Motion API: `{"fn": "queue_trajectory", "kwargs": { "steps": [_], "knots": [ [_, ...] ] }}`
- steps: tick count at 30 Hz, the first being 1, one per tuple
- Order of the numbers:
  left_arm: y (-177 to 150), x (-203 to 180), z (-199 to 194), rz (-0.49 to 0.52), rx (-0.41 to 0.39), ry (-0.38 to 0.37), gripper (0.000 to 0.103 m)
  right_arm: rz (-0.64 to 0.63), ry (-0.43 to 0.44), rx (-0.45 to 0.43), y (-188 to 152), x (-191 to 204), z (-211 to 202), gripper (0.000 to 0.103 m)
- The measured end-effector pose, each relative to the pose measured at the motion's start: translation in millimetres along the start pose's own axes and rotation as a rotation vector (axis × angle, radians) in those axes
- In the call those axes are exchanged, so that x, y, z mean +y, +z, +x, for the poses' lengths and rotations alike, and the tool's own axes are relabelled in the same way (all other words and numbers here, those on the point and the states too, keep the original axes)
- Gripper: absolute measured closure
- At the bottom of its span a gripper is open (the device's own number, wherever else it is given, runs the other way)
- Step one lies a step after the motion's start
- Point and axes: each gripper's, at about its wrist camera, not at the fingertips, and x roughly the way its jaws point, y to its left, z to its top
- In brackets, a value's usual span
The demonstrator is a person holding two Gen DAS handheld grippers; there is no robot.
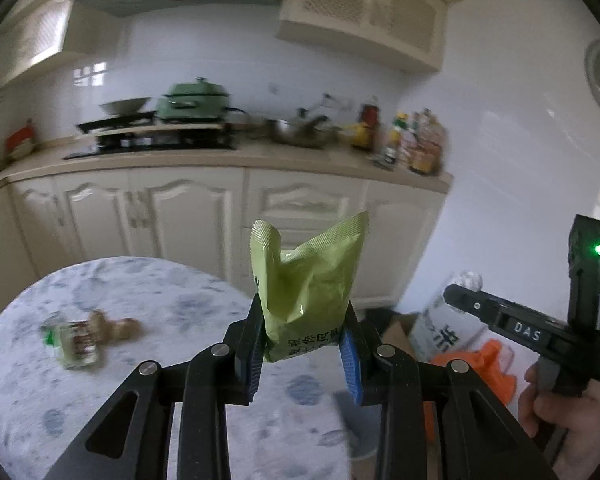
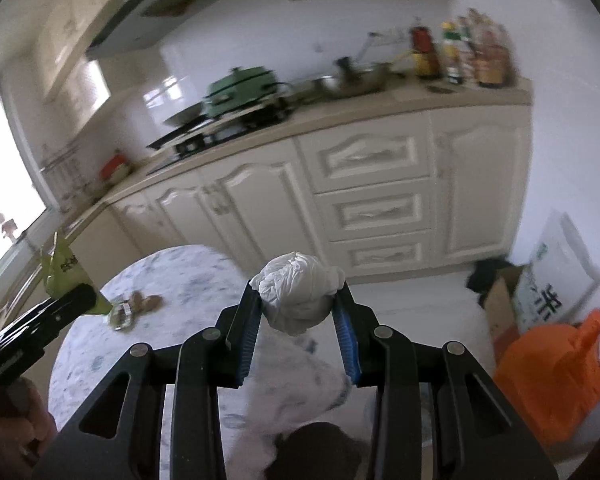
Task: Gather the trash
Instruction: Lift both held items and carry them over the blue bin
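Observation:
My left gripper [image 1: 303,334] is shut on a green snack bag [image 1: 308,280], which stands upright between its blue pads, above the edge of a round table [image 1: 147,292] with a blue-patterned cloth. My right gripper [image 2: 295,316] is shut on a crumpled white ball of tissue or plastic [image 2: 295,294]. On the table lie a small green-labelled wrapper [image 1: 75,344] and a brown scrap [image 1: 115,326]. The right gripper's tip [image 1: 460,296], with the white ball, shows at the right of the left wrist view. In the right wrist view the green bag [image 2: 61,276] is visible at the left.
An orange plastic bag [image 2: 556,376] sits on the floor at the right, beside a cardboard box [image 2: 504,300] and a white printed sack [image 2: 556,280]. White kitchen cabinets [image 1: 203,216] run behind the table, with a stove, a green pot [image 1: 193,102] and bottles [image 1: 416,140] on the counter.

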Motion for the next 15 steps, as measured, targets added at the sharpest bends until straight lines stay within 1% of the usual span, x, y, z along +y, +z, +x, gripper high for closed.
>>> {"fn": "queue_trajectory", "kwargs": {
  "steps": [4,8,11,15],
  "knots": [
    [5,-31,40,0.037,0.053,-0.055,0.073,0.055,-0.056,0.017,-5,-36,3,0.067],
    [5,-57,84,0.072,0.132,-0.112,0.073,0.107,-0.09,0.042,-13,-66,11,0.067],
    [8,-72,117,0.096,0.179,-0.137,0.073,0.141,-0.11,0.068,-22,-86,21,0.067],
    [6,-91,167,0.123,0.255,-0.141,0.073,0.181,-0.126,0.112,-34,-108,38,0.067]
  ]
}}
